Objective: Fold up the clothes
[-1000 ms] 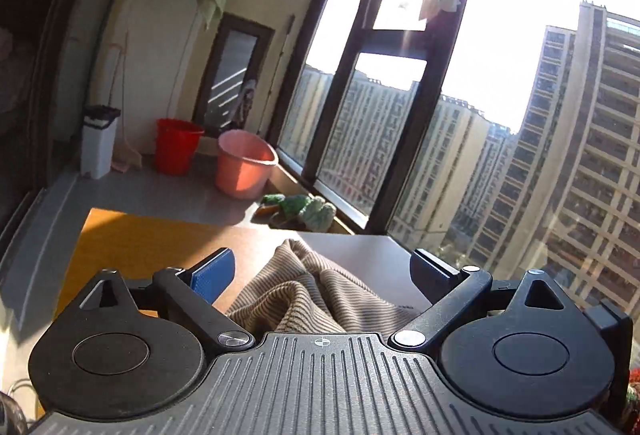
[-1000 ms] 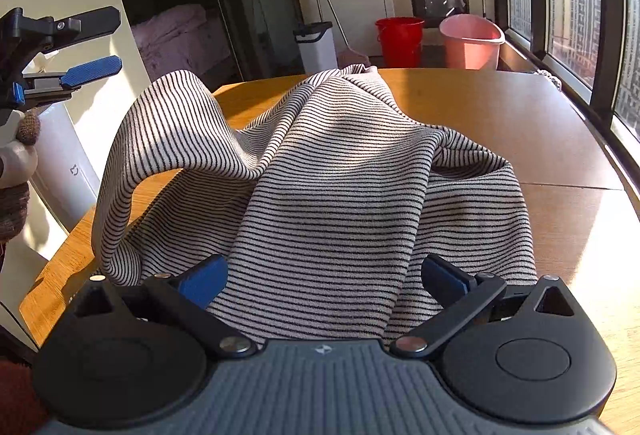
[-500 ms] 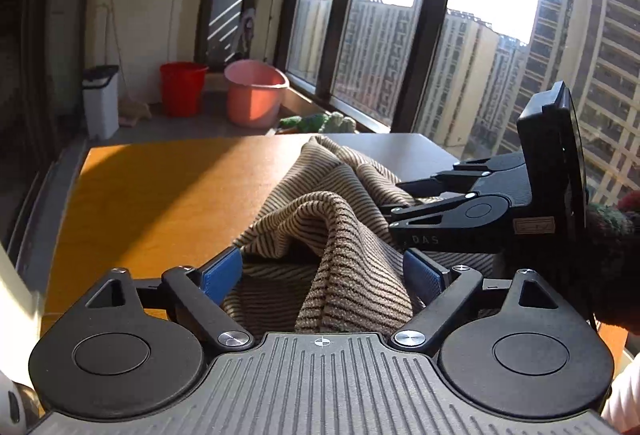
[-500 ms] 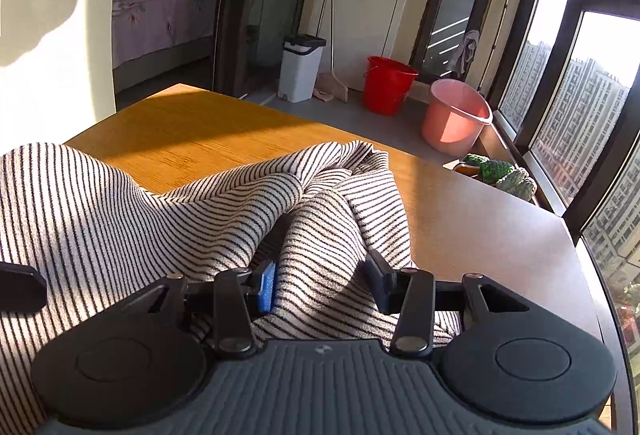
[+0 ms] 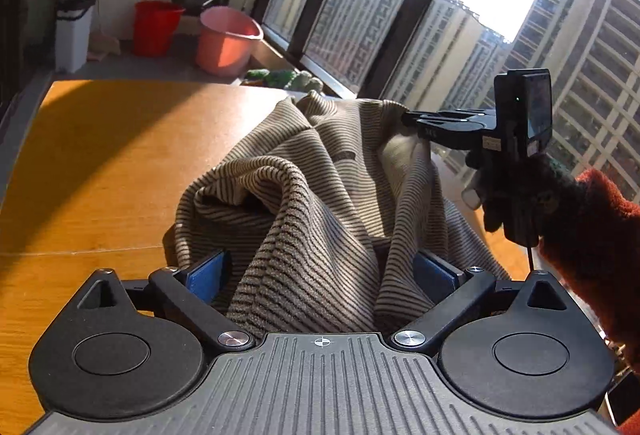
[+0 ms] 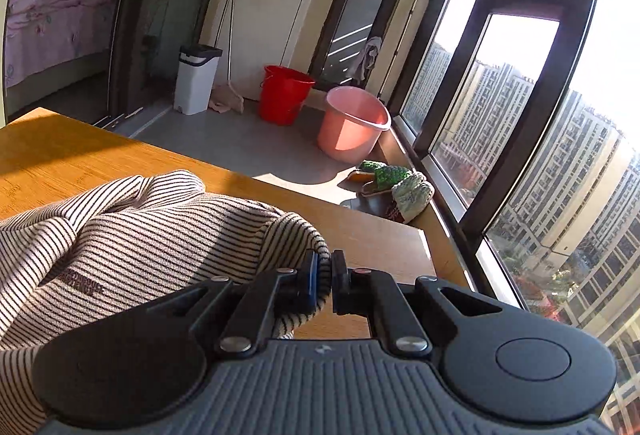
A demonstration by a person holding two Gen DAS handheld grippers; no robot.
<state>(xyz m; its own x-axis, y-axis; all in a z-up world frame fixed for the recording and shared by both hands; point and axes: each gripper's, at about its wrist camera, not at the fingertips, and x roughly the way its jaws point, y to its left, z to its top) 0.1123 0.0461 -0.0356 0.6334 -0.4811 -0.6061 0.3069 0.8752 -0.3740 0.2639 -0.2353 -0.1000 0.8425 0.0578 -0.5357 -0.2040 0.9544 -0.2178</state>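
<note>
The right gripper (image 6: 324,277) is clenched on a fold of the striped garment (image 6: 132,239); the cloth edge is pinched between its two pads and curls up over the left pad. In the left wrist view the same gripper (image 5: 408,117) is seen from the side, raised above the table, and it holds the cloth up so that the garment hangs from it like a small tent. A gloved hand (image 5: 516,199) with a red-brown sleeve (image 5: 592,231) carries this tool, and a small camera block (image 5: 524,107) stands on top of it. The left gripper (image 5: 320,271) has its jaws wide apart and they are opening; a thick ridge of the garment lies between the blue pads (image 5: 208,271), but the pads do not press on it. The garment is bunched on the wooden table (image 5: 100,163), near the table's edge that faces the window. Behind the table, on the grey floor, stand a pink bucket (image 6: 354,123), a red bucket (image 6: 284,93) just beside it, and a white bin (image 6: 196,79) with a dark lid. Some green slippers (image 6: 392,179) lie next to the window frame (image 6: 452,91), through which tall apartment blocks are visible.
</note>
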